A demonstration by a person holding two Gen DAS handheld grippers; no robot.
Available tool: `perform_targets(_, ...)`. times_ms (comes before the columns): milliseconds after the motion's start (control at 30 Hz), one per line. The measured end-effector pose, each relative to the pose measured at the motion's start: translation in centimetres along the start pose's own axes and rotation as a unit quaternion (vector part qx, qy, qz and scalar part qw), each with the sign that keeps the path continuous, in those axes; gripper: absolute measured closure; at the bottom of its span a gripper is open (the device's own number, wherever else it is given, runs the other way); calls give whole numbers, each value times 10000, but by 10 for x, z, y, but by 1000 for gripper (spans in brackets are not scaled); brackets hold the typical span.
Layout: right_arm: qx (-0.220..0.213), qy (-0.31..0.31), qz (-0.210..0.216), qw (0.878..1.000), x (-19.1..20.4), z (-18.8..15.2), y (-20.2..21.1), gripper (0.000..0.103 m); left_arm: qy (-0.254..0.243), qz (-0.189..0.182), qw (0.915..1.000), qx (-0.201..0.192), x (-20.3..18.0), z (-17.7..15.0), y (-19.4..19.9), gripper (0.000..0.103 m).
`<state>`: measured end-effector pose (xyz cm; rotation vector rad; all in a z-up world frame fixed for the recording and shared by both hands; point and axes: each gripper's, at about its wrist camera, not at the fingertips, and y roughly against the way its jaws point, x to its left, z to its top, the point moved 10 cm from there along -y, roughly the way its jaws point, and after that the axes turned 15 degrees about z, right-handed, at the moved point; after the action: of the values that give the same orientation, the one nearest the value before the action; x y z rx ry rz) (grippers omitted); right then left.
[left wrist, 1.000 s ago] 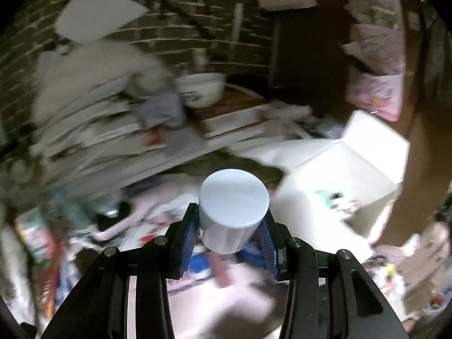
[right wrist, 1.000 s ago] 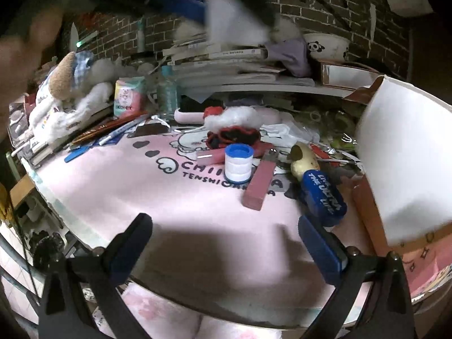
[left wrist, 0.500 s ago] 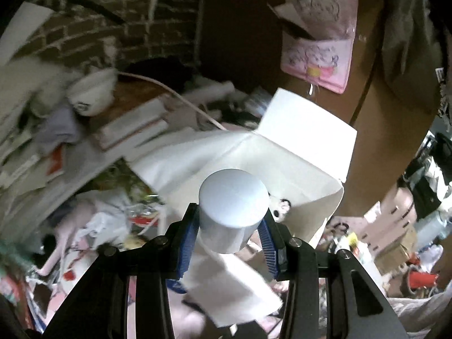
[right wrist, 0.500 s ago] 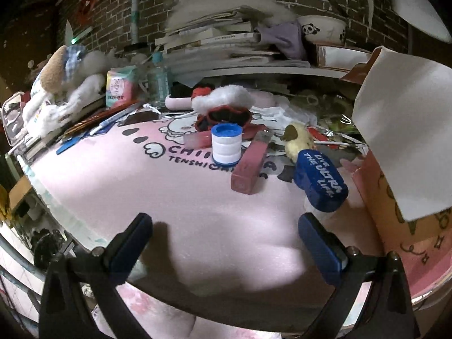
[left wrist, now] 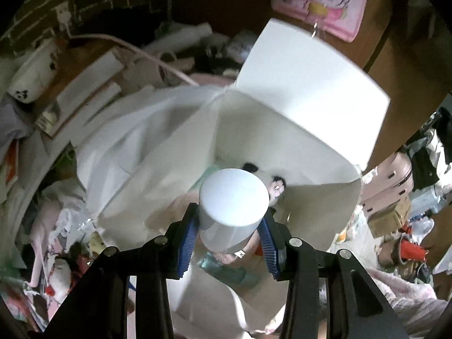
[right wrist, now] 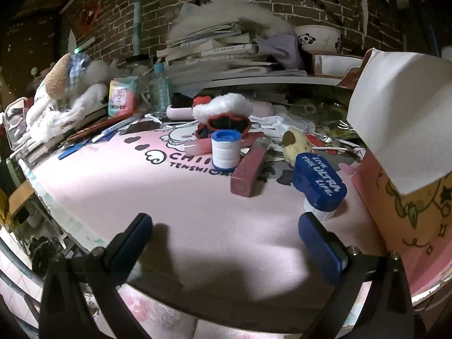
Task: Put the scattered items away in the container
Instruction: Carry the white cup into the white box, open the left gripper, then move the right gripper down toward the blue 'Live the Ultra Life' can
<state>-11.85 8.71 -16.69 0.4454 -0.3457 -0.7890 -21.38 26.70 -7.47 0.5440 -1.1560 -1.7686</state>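
Now — left gripper (left wrist: 230,236) clamps a white cylinder (left wrist: 233,209) above the open white box (left wrist: 310,90), poised to drop it in | right gripper (right wrist: 226,243) hangs wide open, empty — blue-capped roll (right wrist: 226,149) waits on the pink mat (right wrist: 197,206).

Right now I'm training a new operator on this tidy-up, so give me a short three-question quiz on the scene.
1. True or false: the left tool grips a white cylinder.
2. What lies under that cylinder? A) open white box B) pink mat C) book stack
3. Fill in: the right tool is ____, holding nothing.

Key: 1 true; 2 A; 3 open
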Motion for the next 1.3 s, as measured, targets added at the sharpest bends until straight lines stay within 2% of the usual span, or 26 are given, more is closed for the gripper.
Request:
perform_targets(67, -47, 21, -2, 10000, 0, -1, 0, 0, -45, 68, 9999, 130, 1, -3, -7, 66)
perform_targets(433, -40, 53, 62, 10000, 0, -1, 1, 0, -371, 387, 9984, 189, -5, -10, -10, 64)
perform_targets(567, -32, 56, 69, 10000, 0, -1, 1, 0, -391, 483, 9980, 140, -6, -11, -8, 45)
perform_targets(700, -36, 59, 69, 10000, 0, -1, 1, 0, -405, 503, 9978, 169, -6, -15, -7, 45)
perform_targets(767, -36, 57, 67, 10000, 0, -2, 2, 0, -403, 507, 9978, 169, -6, -16, -6, 39)
perform_targets(833, -39, 59, 67, 10000, 0, -2, 2, 0, -383, 538, 9977, 118, -5, -17, -4, 35)
perform_targets(967, -39, 60, 69, 10000, 0, -2, 2, 0, -355, 556, 9978, 58, -5, -19, 3, 34)
perform_targets(1100, -47, 61, 72, 9999, 0, -1, 2, 0, -378, 746, 9965, -40, 2, -20, 9, 29)
perform_targets(1167, -49, 61, 72, 9999, 1, -1, 2, 0, -376, 838, 9957, -133, 8, -15, 9, 23)
perform_targets(1300, -36, 71, 88, 9999, 1, -1, 1, 0, -218, 1047, 9928, -539, 21, -10, 26, 22)
